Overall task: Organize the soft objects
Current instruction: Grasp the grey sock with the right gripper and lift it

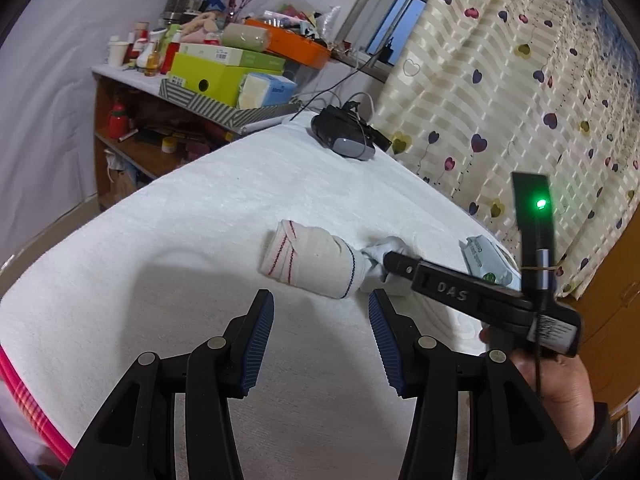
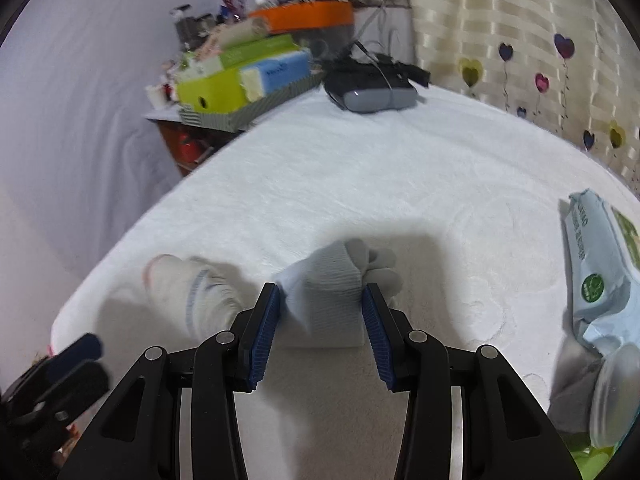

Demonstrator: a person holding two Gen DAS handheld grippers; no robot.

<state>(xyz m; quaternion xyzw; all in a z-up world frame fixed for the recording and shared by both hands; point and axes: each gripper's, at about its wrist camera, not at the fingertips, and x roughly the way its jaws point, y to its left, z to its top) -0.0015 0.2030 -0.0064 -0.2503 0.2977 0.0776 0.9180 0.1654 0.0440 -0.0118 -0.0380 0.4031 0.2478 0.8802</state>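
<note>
A rolled cream sock bundle with red stripes (image 1: 310,258) lies on the white towel-covered bed (image 1: 200,216); it also shows in the right wrist view (image 2: 192,292). A folded pale grey-blue sock (image 2: 326,284) lies right of it, partly hidden in the left wrist view (image 1: 380,254). My right gripper (image 2: 320,316) is open with its jaws on both sides of the grey sock, pads close to or touching its edges. My left gripper (image 1: 321,334) is open and empty, just short of the cream bundle. The right gripper's body (image 1: 460,290) reaches in from the right.
A wet-wipes pack (image 2: 600,264) lies at the right, with a clear lid (image 2: 612,392) near it. A black VR headset (image 1: 344,136) sits at the bed's far end. A cluttered shelf with boxes (image 1: 216,72) stands beyond. A heart-print curtain (image 1: 520,80) hangs on the right.
</note>
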